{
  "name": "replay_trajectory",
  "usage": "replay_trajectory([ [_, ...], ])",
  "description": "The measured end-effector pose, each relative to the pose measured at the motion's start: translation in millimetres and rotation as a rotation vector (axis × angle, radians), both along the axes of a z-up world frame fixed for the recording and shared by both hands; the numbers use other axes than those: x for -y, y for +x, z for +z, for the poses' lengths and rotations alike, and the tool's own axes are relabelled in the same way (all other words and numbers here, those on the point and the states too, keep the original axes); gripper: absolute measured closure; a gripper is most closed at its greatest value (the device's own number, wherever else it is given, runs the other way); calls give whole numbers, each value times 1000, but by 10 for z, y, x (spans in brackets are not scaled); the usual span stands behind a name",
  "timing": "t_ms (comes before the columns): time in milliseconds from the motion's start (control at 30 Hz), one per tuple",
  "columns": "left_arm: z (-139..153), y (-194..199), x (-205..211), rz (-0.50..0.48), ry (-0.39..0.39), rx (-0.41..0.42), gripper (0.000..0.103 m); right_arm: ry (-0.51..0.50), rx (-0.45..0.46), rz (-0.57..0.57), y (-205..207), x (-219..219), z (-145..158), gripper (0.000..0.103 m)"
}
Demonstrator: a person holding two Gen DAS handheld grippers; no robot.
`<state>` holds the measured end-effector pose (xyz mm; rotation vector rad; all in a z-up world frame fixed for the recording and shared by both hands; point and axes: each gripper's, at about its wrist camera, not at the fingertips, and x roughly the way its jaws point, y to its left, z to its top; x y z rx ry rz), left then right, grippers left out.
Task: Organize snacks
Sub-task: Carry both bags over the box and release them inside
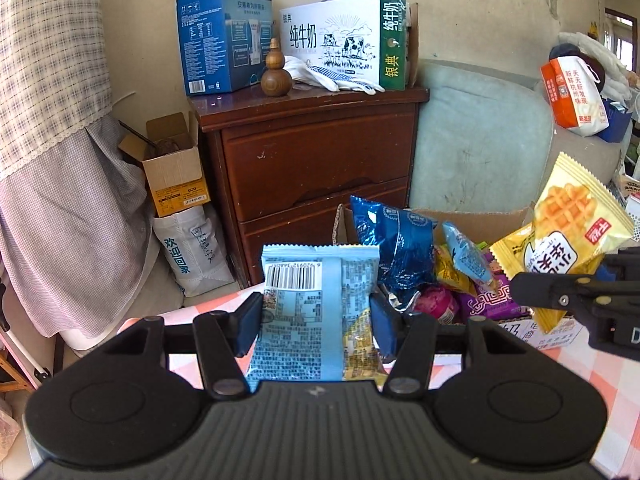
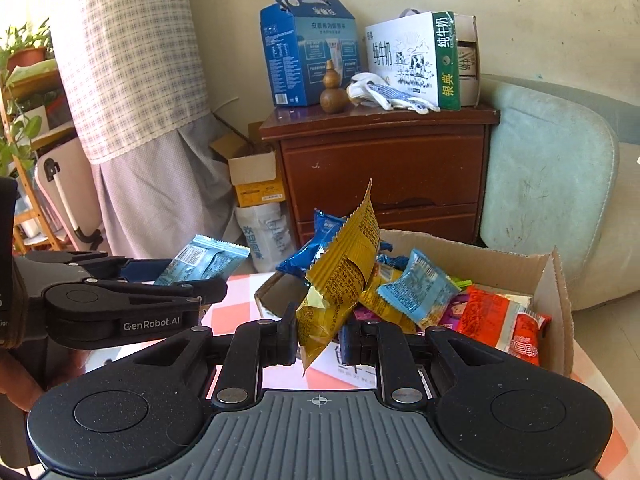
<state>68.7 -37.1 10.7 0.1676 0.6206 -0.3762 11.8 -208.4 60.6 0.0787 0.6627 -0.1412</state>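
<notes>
My left gripper (image 1: 316, 320) is shut on a light blue snack packet (image 1: 316, 312), held upright above the checked tablecloth; it also shows in the right wrist view (image 2: 204, 258). My right gripper (image 2: 318, 338) is shut on a yellow waffle snack packet (image 2: 344, 276), held above the near edge of a cardboard box (image 2: 556, 280); the packet also shows in the left wrist view (image 1: 560, 248). The box holds several mixed snack packets, among them a dark blue bag (image 1: 396, 244), a small light blue packet (image 2: 416, 290) and a red packet (image 2: 504, 324).
A brown wooden cabinet (image 1: 320, 152) stands behind the table, with a blue carton (image 1: 224, 40), a milk carton (image 1: 344, 44), a wooden gourd (image 1: 274, 70) and gloves on top. A pale green armchair (image 1: 480, 140) is to its right. An open small box (image 1: 176, 160) sits on the floor at left.
</notes>
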Motion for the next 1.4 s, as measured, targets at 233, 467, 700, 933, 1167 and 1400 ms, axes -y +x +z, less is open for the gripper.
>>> replay_trajectory([
  [233,58,-5,254,-33,-24,8,48,21,58,-96,-49,349,202,86],
  [467,75,25,516,-67,-42,5,48,57,82,-174,-67,645,290,86],
  [700,-28,112,787,-82,-42,-18,48,106,73,-210,36,791,196,86],
  [933,-213,294,1051,-87,-52,-54,44,161,58,-229,249,947,54,81],
  [1167,-264,293,1069,-50,-93,-82,19,218,61,-353,220,1181,-62,43],
  [1400,-105,189,1035,-33,-8,-65,10,184,79,-345,136,1124,65,37],
])
